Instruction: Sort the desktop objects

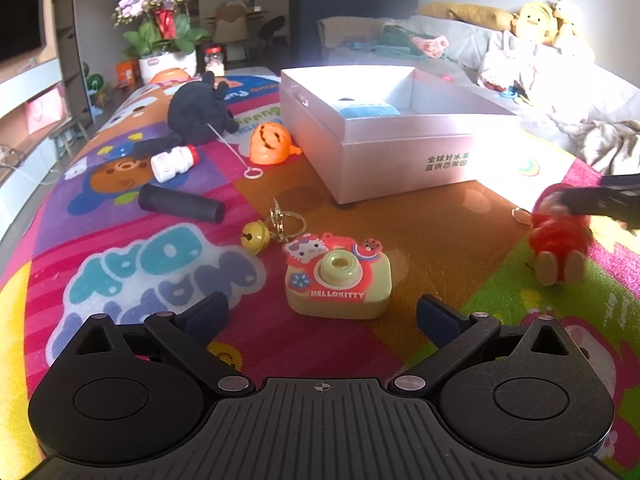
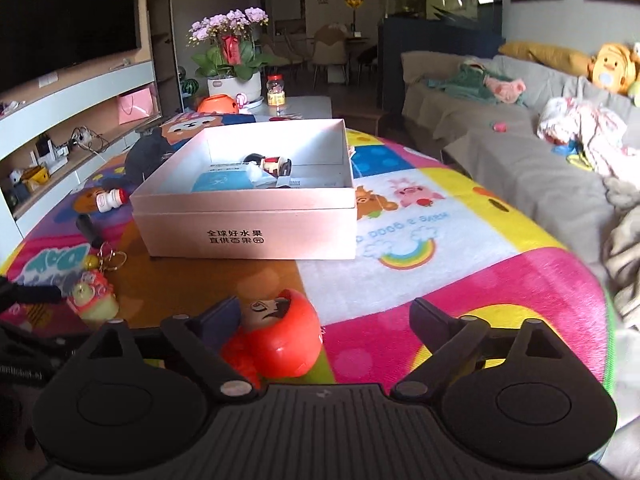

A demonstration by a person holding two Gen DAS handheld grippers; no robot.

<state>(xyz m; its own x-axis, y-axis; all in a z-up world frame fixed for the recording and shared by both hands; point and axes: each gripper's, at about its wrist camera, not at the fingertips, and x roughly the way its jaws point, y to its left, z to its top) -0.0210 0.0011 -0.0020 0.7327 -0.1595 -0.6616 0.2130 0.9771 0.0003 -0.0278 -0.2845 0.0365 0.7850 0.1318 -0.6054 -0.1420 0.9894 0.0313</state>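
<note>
one red doll (image 2: 276,344) beside right gripper's (image 2: 324,320) left finger

Mat (image 1: 120,264): multicoloured cartoon patchwork, pink stripes, rainbow. Box (image 2: 248,220): pale pink, white inside, dark lettering. Toy camera (image 1: 338,280): yellow, red-trimmed. Doll (image 2: 280,344): red. Bell (image 1: 256,234): yellow. Grippers were black.

toy camera (image 1: 338,280), spread jaws, pink box (image 1: 400,152)
</note>
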